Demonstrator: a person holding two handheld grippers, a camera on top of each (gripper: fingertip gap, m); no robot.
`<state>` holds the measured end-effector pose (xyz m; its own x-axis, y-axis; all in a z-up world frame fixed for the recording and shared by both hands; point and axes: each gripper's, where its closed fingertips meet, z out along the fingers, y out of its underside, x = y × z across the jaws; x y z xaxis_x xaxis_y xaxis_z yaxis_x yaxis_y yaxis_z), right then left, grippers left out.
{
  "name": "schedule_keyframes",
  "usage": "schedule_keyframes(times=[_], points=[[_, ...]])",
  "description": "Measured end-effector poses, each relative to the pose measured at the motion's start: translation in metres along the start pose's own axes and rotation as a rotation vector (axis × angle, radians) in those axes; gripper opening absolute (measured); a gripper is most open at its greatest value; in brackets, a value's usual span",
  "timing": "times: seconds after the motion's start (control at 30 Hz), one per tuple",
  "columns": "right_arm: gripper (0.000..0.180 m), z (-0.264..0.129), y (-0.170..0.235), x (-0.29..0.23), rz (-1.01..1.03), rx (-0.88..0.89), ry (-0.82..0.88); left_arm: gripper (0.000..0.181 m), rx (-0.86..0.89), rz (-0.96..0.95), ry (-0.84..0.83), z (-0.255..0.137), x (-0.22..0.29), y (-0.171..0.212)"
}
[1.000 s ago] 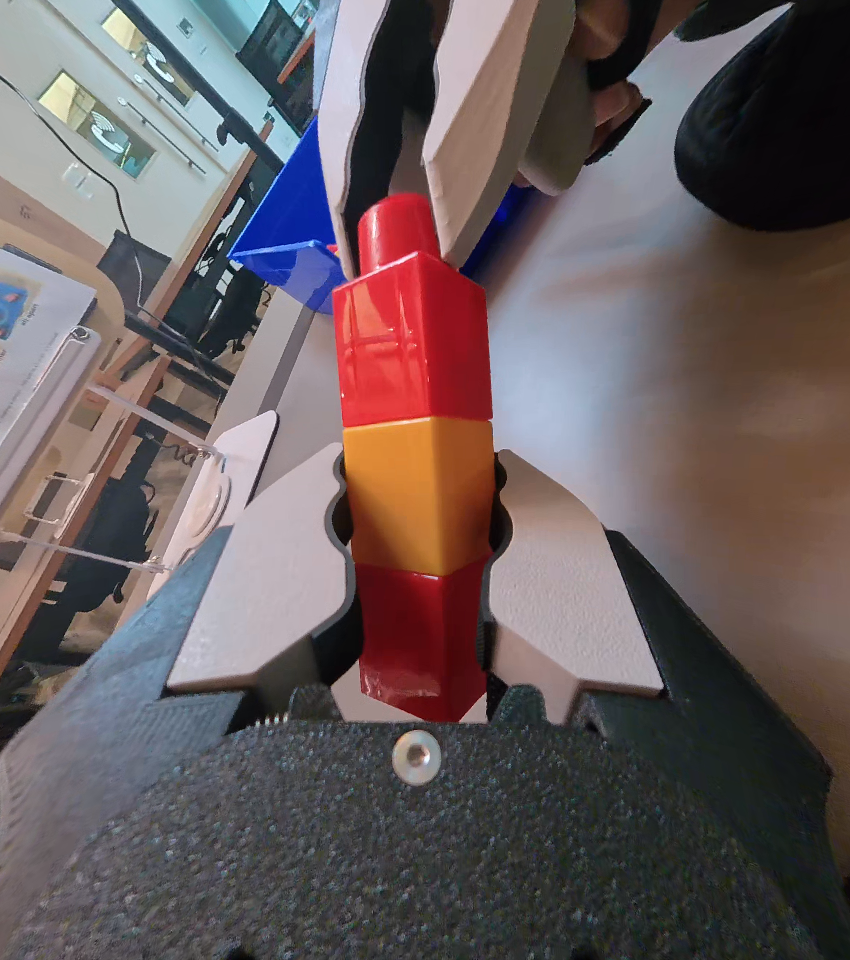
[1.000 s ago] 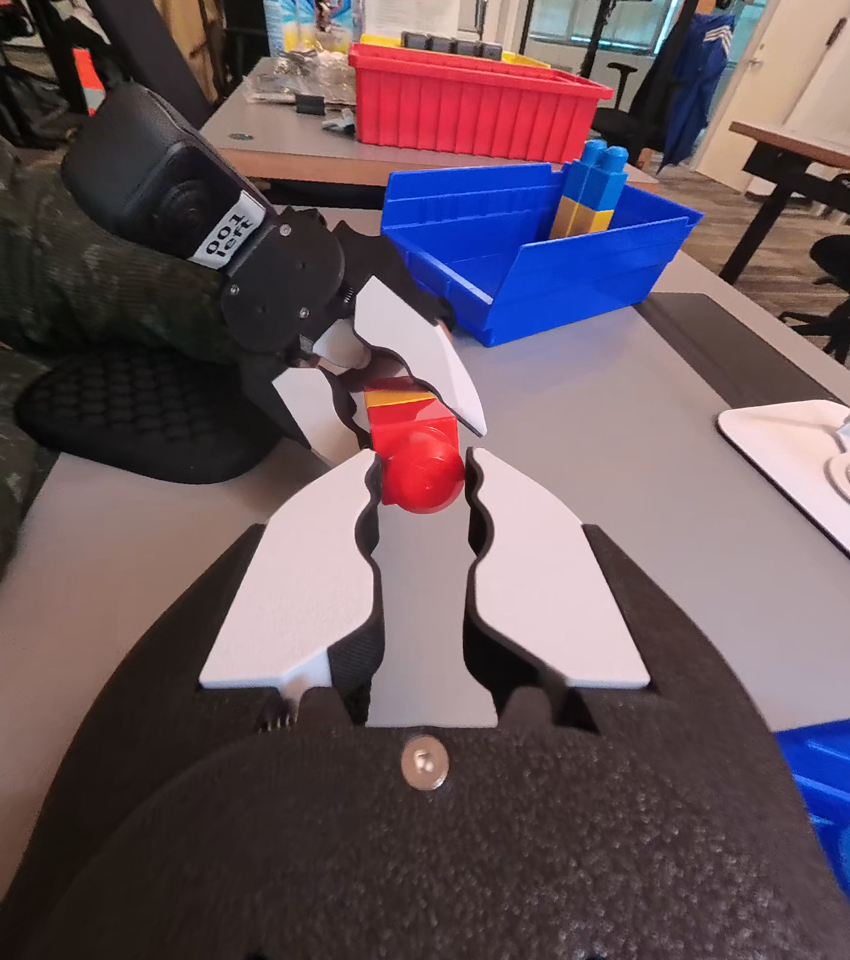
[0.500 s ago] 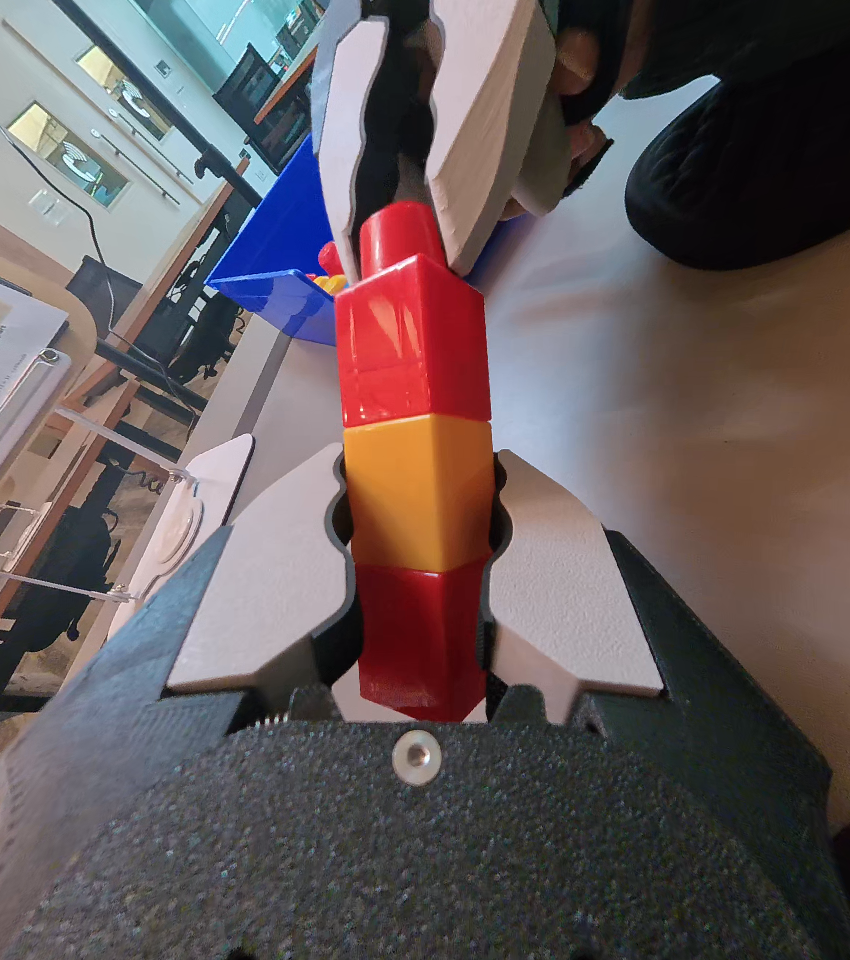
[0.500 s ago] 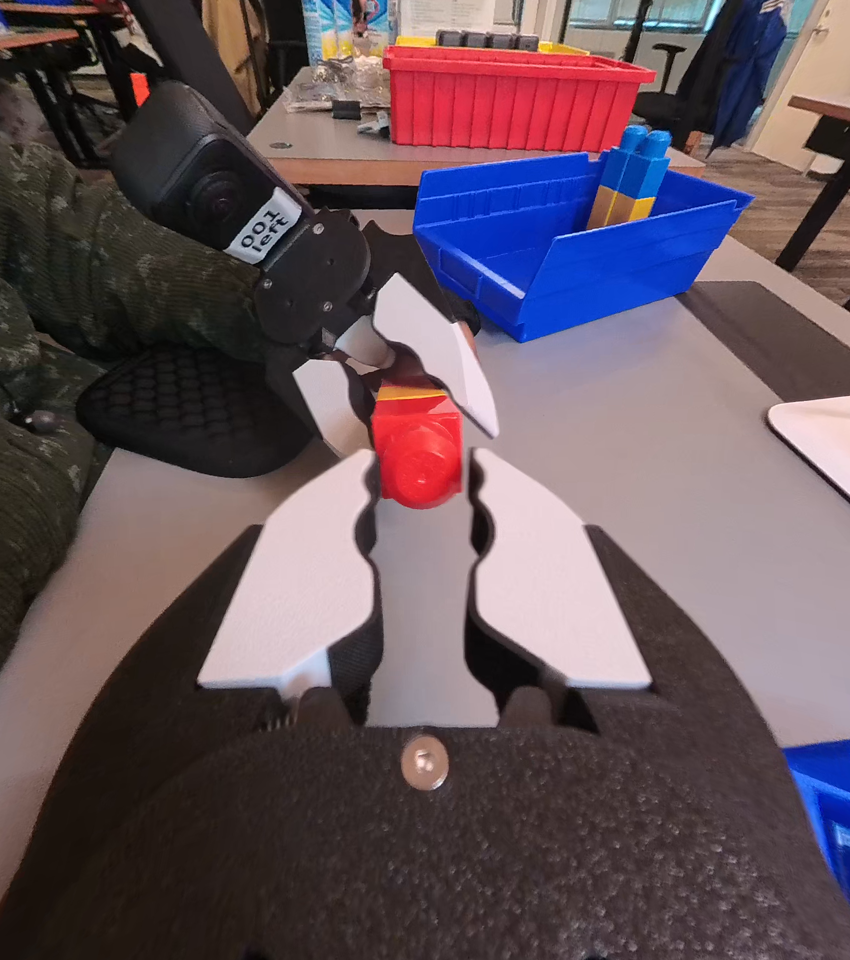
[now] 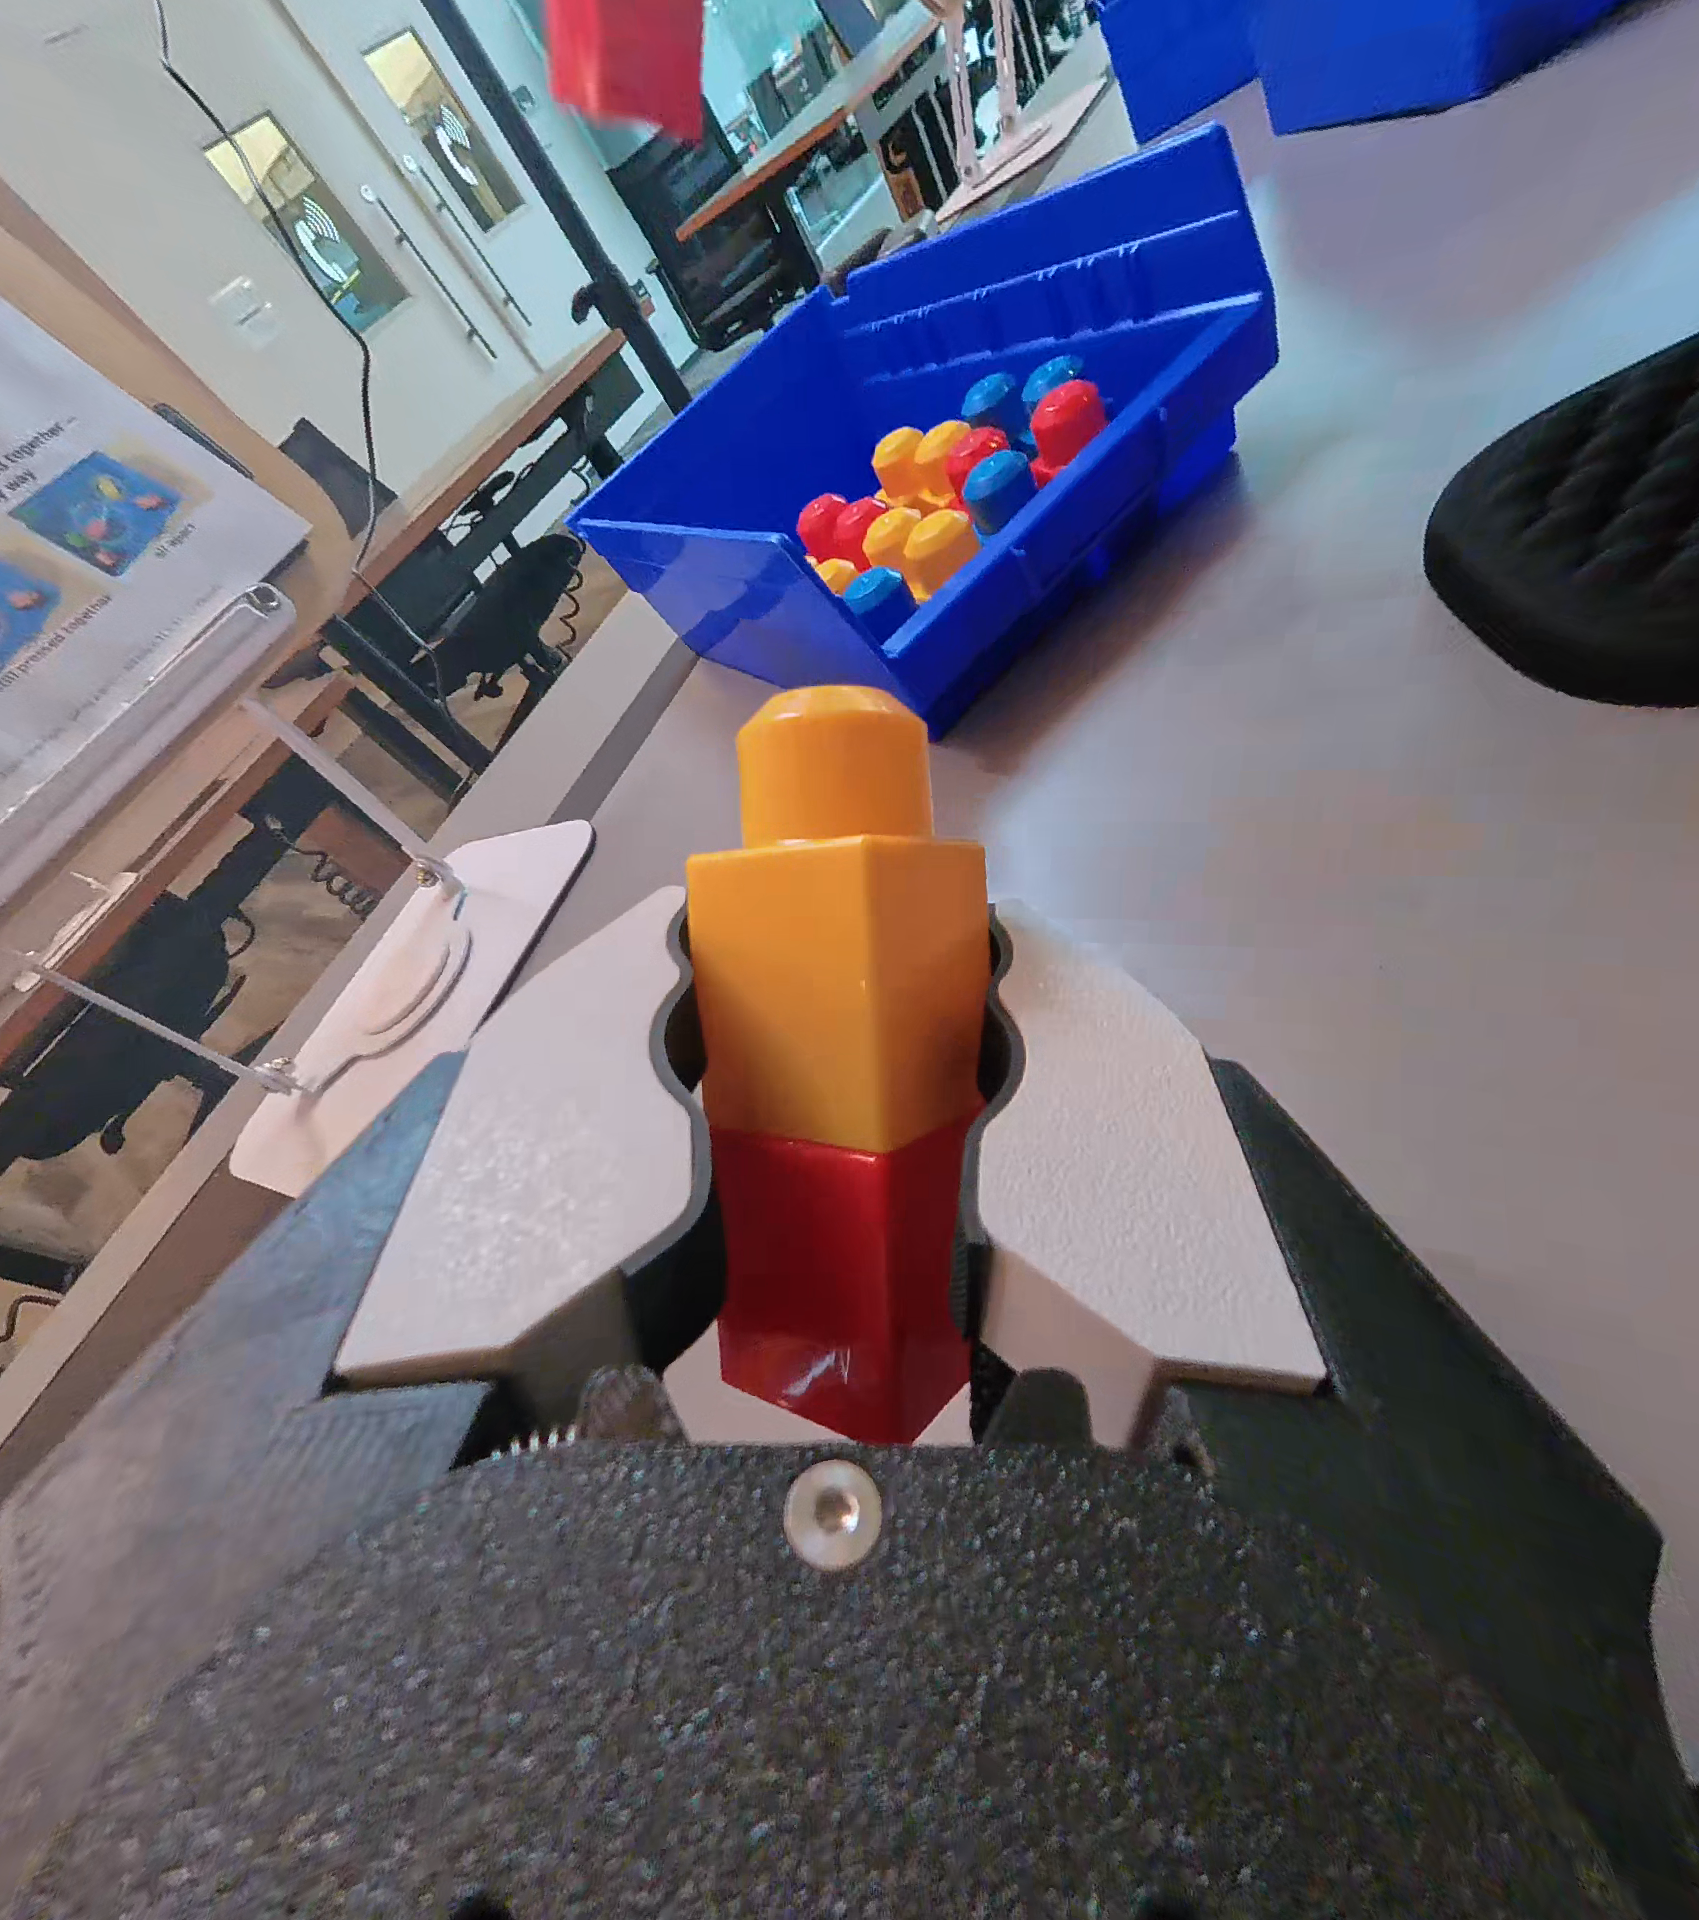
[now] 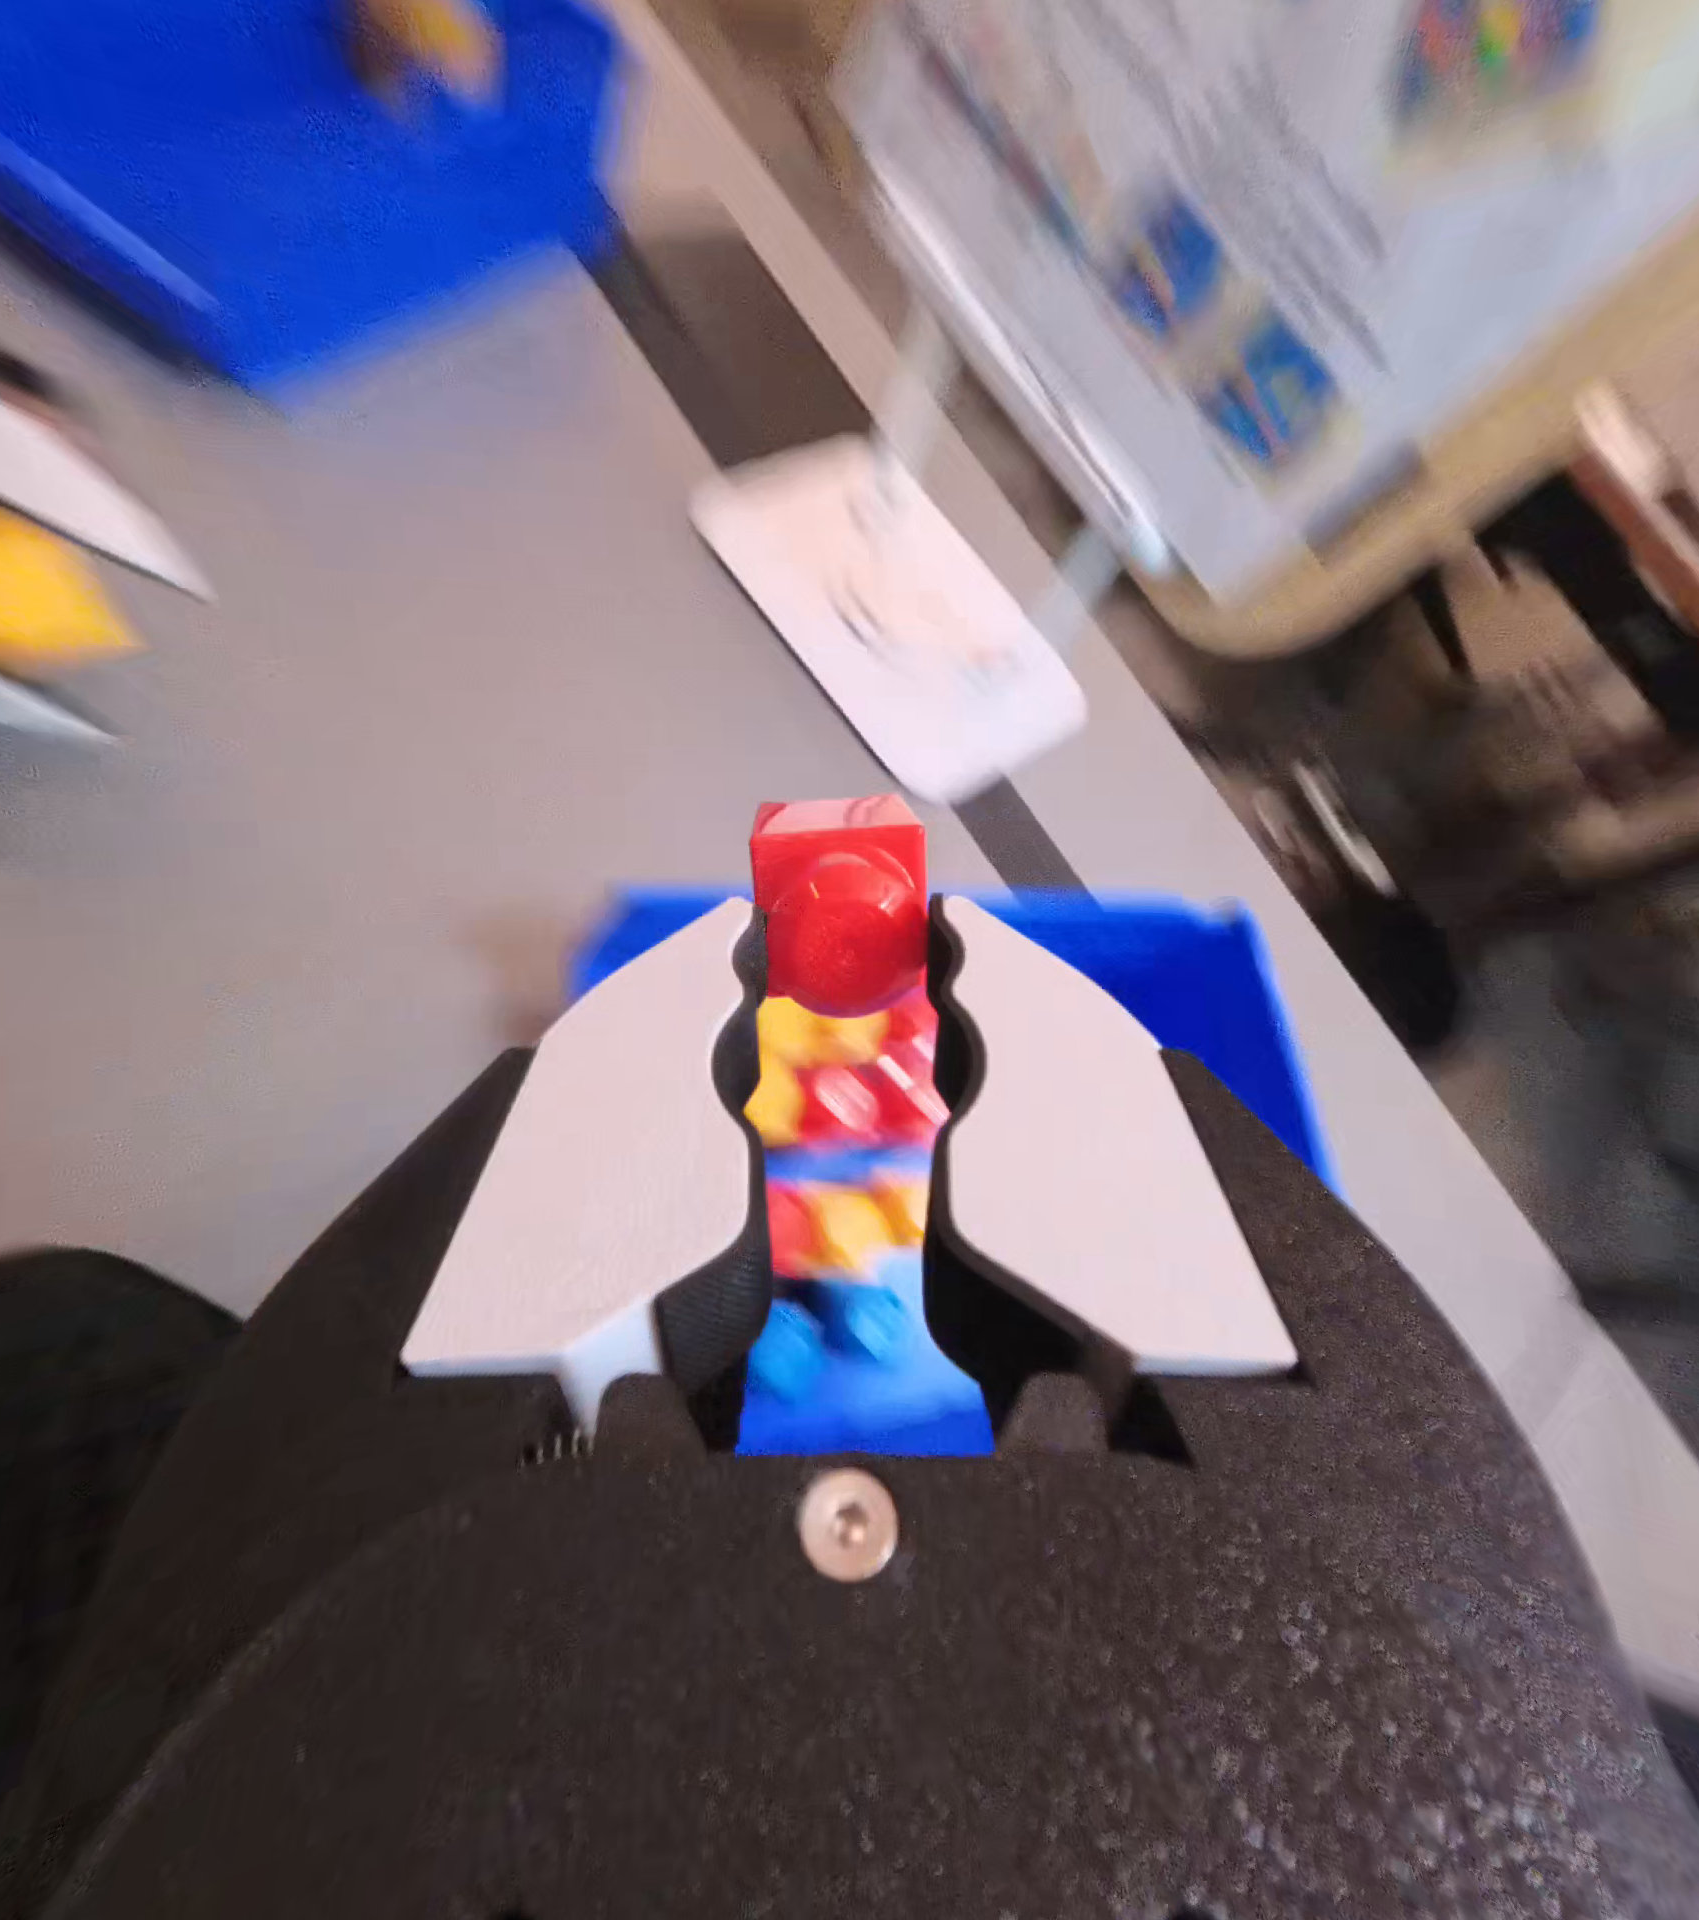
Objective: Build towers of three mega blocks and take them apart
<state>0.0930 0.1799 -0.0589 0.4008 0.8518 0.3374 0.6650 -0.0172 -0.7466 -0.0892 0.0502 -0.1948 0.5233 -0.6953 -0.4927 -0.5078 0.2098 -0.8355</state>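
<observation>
- The left gripper is clamped on a two-block stack: its jaws press the sides of the orange block, and the dark red block plugged beneath it sits back between them toward the gripper body.
- The orange block's stud points forward, bare — nothing is attached above it.
- The right gripper is closed on a single red block, pinching its round stud at the fingertips, with the block's body pointing away from the camera.
- That view is heavily motion-blurred; below the red block lies a blue bin holding loose red, yellow and blue blocks.
- The left wrist view shows a blue bin of loose blocks on the grey table, well ahead of the stack.
- Judged from this, the step in hand is the take-apart phase — the top block is off and ready to drop.
- The next move seems to call for opening the right jaws over the bin, then coming back to grip the orange block's stud while the left holds the lower block firm.
</observation>
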Motion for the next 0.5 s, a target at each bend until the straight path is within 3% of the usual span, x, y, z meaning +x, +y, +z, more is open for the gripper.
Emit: schedule_keyframes(times=[0.1, 0.2, 0.3, 0.5], points=[[0.030, 0.027, 0.076, 0.051, 0.106, -0.369, 0.045, 0.050, -0.013, 0.043, -0.006, 0.002, 0.004, 0.004], [0.030, 0.042, 0.148, 0.071, 0.184, -0.663, 0.045, 0.050, -0.035, 0.048, 0.000, 0.005, 0.006, 0.010], [0.030, 0.052, 0.182, 0.063, 0.218, -0.785, -0.025, 0.050, -0.044, 0.038, 0.010, 0.006, 0.007, 0.014], [0.030, 0.063, 0.211, 0.038, 0.235, -0.912, -0.124, 0.050, -0.052, 0.027, 0.013, 0.007, 0.007, 0.018]])
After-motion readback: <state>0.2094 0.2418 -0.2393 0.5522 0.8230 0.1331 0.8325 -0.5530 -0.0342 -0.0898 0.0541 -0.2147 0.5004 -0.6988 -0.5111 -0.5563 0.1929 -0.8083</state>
